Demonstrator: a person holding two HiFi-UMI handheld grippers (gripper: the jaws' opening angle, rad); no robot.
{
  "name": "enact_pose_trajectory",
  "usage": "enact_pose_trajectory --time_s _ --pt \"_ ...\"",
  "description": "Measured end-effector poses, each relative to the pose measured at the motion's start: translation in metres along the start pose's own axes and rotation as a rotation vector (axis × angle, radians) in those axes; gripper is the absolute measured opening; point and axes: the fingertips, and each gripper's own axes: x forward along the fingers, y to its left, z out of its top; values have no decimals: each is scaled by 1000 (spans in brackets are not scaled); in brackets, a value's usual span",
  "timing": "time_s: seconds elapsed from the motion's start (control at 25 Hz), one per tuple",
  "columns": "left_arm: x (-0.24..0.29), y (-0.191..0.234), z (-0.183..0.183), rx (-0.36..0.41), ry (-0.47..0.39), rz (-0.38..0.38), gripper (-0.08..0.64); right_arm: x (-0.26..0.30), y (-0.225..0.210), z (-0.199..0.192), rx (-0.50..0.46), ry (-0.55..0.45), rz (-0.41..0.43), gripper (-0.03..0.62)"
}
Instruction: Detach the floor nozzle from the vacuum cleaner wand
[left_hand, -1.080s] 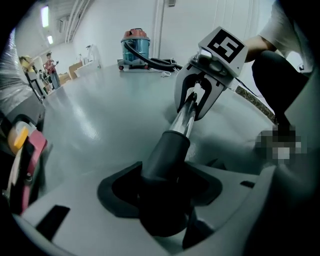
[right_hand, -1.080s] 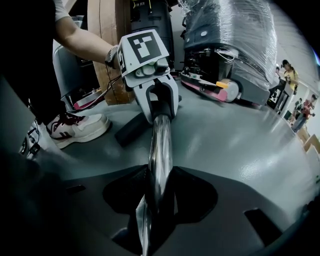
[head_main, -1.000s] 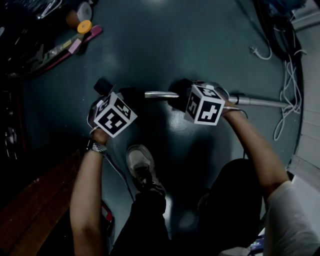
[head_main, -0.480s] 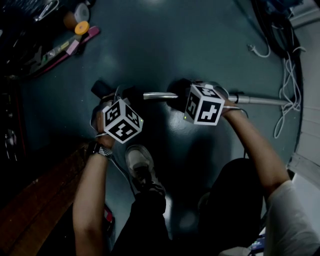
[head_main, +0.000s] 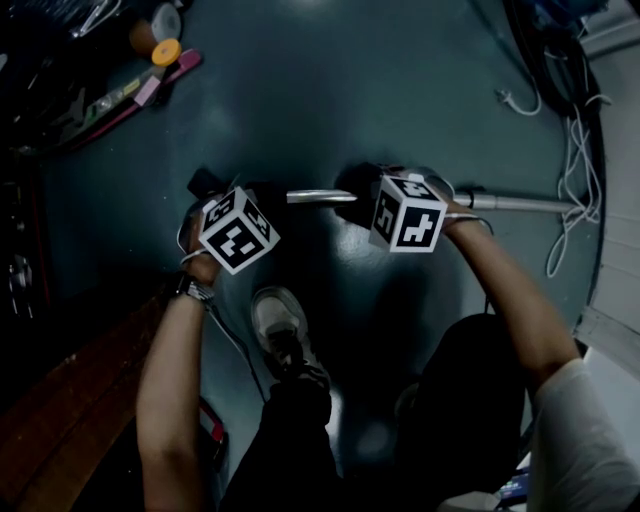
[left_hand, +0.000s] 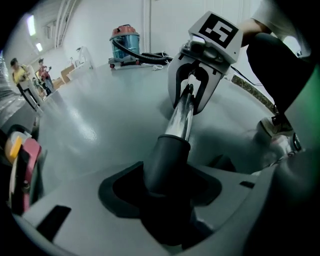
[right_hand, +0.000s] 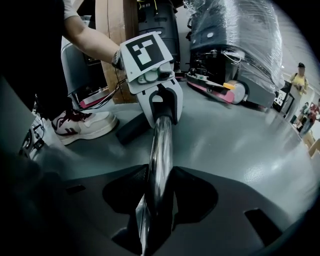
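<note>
The chrome vacuum wand (head_main: 320, 195) lies across the dark floor. Its left end enters a black neck (left_hand: 167, 160) of the floor nozzle (head_main: 205, 181). My left gripper (head_main: 218, 192) is shut on that neck (right_hand: 132, 127), and its jaws have just been closing a little further on it. In the left gripper view the left gripper (left_hand: 165, 200) holds the neck, and the wand (left_hand: 182, 117) runs on to the right gripper (left_hand: 192, 92). My right gripper (head_main: 362, 195) is shut on the bare tube. In its own view the right gripper (right_hand: 155, 210) grips the wand (right_hand: 161, 145), and the left gripper (right_hand: 160, 107) stands at the far end.
The person's shoe (head_main: 285, 335) stands just below the wand. Tape rolls and tools (head_main: 160, 50) lie at the upper left, and white cables (head_main: 575, 150) at the right. A wooden bench (head_main: 70, 400) lies at the lower left. A canister vacuum (left_hand: 125, 40) stands far off.
The left gripper tipped down and to the right half a second ago and has swung back near where it was. The right gripper and the wand have stayed put.
</note>
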Motion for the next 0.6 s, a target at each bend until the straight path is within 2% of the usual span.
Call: enact_pose_trajectory --time_s 0.2,0.4,0.6 --pt "2 0 -9 -28 19 -71 219 -3 1 2 -68 4 -8 169" --pt "1 1 -11 -22 26 -49 219 -7 3 1 -76 12 -1 169" --pt "-3 4 -7 -1 54 -29 219 -10 -1 2 -61 19 -28 169"
